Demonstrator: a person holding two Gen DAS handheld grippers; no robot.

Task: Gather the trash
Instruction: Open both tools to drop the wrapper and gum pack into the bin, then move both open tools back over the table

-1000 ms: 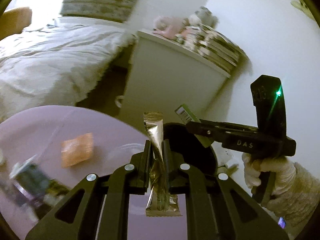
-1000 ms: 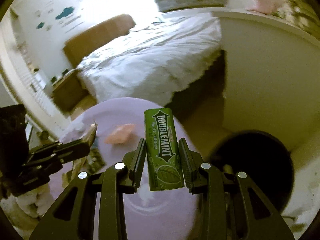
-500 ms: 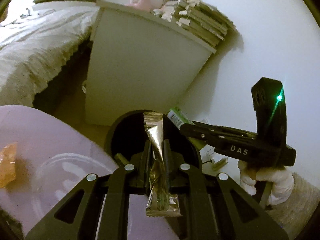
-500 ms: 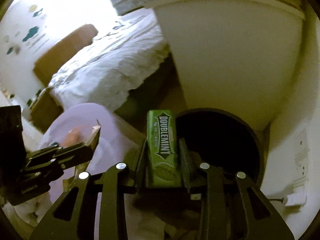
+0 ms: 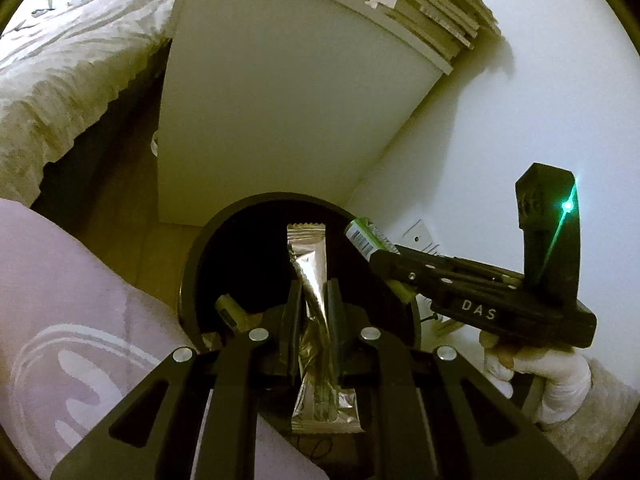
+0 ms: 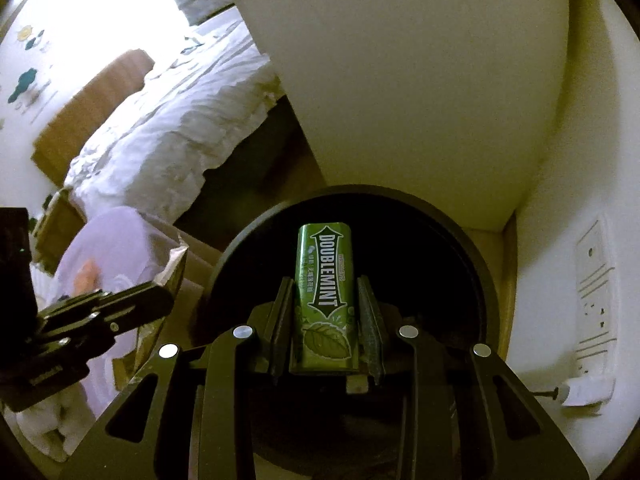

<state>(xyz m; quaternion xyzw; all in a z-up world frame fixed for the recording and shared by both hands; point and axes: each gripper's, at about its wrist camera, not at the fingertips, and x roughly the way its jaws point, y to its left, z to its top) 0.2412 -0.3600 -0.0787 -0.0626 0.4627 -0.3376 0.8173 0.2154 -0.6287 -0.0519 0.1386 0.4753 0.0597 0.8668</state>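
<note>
Left gripper (image 5: 313, 300): clamped on a silver foil wrapper (image 5: 312, 264), held upright over the near part of a black round bin (image 5: 192, 264). Wrapper twisted at mid-length; top crimped edge against the dark bin mouth, bottom end hanging below the fingers. Print on the foil too dim to read.

Right gripper (image 6: 325, 304): clamped on a green gum pack (image 6: 325, 280), upright, lettered DOUBLEMINT, leaf printed at its lower end. Held over the mouth of the bin (image 6: 486, 292). Smaller print beside the lettering unreadable. In the left wrist view, same gripper (image 5: 370, 252) entering from the right, only the barcode end of the gum pack (image 5: 362, 236) showing past its fingertips; rest hidden by the fingers.

Bin interior: black, depth and most contents not to be made out. One small dull item (image 5: 230, 312) against the near left inner wall, partly hidden by the left gripper body; kind cannot be told.

Gloved hand (image 5: 548, 384), near right, on the right gripper's handle; lower part cut off by the lens edge.

Lilac table (image 5: 68, 320), near left, touching or just beside the bin; which cannot be told. Far edge cut off. Orange item (image 6: 86, 276) on it, blurred.

White cabinet (image 5: 260, 120) beyond the bin; stacked books (image 5: 432, 8) on top, cropped at the upper edge.

Bed (image 6: 172, 124), far left, white cover, brown headboard.

Wall socket (image 6: 596, 292), right, with plug (image 6: 584, 394) below it; cord barely visible.
</note>
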